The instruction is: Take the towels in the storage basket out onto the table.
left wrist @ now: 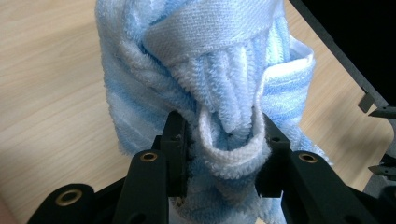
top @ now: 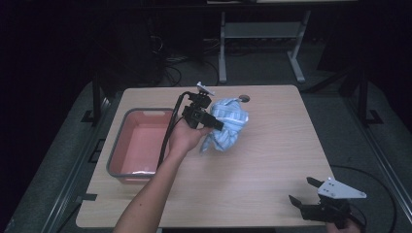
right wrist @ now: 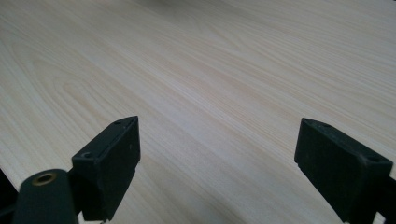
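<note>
One soft, light towel (top: 228, 124) — bunched above the table (top: 272, 160) just right of the pink tub (top: 141, 141) — hangs clenched by a thick fold in the left gripper (top: 214, 121), likely to sag unless gripped deep; the right gripper (top: 303, 191) gapes idle.

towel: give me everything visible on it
The towel is terry cloth, light blue with white stripes and a flat woven band near one edge. It is bunched into a loose, crumpled bundle, not folded. The left gripper is shut on a gathered fold of it, with more cloth hanging below the jaws. It sits over the wooden table, just right of the pink tub; whether its lower end touches the tabletop is unclear.
</note>
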Tool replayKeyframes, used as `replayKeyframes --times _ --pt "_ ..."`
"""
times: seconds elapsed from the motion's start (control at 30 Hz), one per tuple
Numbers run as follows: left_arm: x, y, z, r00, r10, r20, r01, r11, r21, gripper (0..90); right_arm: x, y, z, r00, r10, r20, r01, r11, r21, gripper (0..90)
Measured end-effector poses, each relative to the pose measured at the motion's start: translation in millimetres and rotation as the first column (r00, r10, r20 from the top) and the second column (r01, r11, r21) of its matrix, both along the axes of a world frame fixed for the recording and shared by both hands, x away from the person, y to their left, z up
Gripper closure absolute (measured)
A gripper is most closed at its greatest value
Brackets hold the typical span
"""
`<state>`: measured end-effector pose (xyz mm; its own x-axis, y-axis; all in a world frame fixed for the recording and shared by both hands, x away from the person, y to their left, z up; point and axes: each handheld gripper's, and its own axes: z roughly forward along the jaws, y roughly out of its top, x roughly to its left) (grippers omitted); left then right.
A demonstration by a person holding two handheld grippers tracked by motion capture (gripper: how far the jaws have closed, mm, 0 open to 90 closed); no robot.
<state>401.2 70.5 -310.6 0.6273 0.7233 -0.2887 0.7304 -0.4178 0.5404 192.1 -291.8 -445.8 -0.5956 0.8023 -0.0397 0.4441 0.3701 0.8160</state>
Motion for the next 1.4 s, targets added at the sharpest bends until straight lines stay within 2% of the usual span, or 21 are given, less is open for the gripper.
replayKeyframes --times 0.17,0.3,0.6,0.7,0.9,1.07,1.3,1.4 --pt "3.0 -6.5 -10.0 0.9999 0.002 -0.015 -0.002 1.0 -0.001 62.7 -0.2 -1.2 0.1 1.0 -0.004 0.0 0.004 1.0 0.004 13.7" --pt "4.4 -13.4 -19.1 0.9994 -0.016 -0.032 0.016 0.9999 -0.002 62.6 -0.1 -1.5 -0.1 1.0 -0.003 0.003 0.003 1.0 0.006 13.7" --pt "7.1 -23.7 -29.7 0.9988 -0.028 -0.04 0.028 0.9996 -0.001 62.6 0.1 -2.2 -0.3 1.0 -0.003 0.004 0.003 1.0 0.005 13.7" --pt "7.0 -27.1 -35.1 0.9985 -0.021 -0.051 0.02 0.9997 -0.015 62.5 -0.1 -2.4 -0.2 1.0 0.0 0.007 0.0 1.0 0.005 13.7" --pt "8.8 -27.7 -47.7 0.9978 -0.02 -0.063 0.02 0.9998 -0.01 62.3 0.0 -0.9 -0.6 1.0 0.007 0.003 -0.007 1.0 0.001 13.7" --pt "9.1 -30.3 -54.7 0.9977 -0.013 -0.067 0.011 0.9994 -0.034 62.3 0.2 -1.0 -0.9 1.0 0.005 0.002 -0.005 1.0 0.001 13.7" --pt "8.8 -34.4 -63.5 0.9969 -0.012 -0.077 0.01 0.9997 -0.021 62.3 0.2 -0.5 -1.0 0.9999 0.011 0.008 -0.011 1.0 -0.001 13.6" --pt "8.6 -36.0 -67.8 0.997 -0.005 -0.077 0.003 0.9994 -0.035 61.5 0.2 -0.6 -1.0 0.9999 0.01 0.007 -0.01 1.0 0.0 13.7"
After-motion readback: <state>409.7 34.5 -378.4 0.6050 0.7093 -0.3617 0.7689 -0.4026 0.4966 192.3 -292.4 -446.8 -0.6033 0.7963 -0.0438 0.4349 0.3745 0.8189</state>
